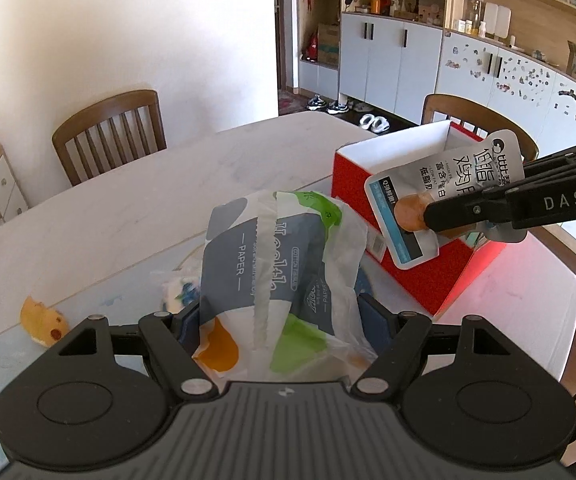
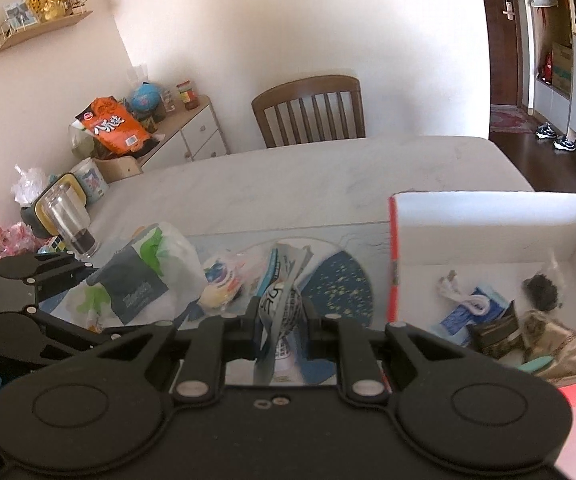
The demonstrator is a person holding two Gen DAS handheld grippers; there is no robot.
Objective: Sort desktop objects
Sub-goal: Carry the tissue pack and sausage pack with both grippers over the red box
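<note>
The tissue pack [image 1: 272, 272] sat clamped between my left fingers [image 1: 192, 320], lifted above the surface [image 1: 128, 208]. My right fingers [image 2: 253, 320] pinched the sausage pouch [image 2: 282, 312], which hung beside the red box's [image 1: 420, 276] near wall. Inside the box lay a blue packet [image 2: 464, 312] and several wrappers. A small round snack [image 2: 218, 284] rested on the surface between both grippers.

A lived-in home dining room: wooden chairs [image 1: 110, 136] at a marble counter [image 2: 308, 176], white cabinets [image 1: 392, 64] below cluttered shelves [image 1: 528, 0], shoes [image 1: 330, 105] by the doorway, snacks piled on a sideboard [image 2: 180, 128].
</note>
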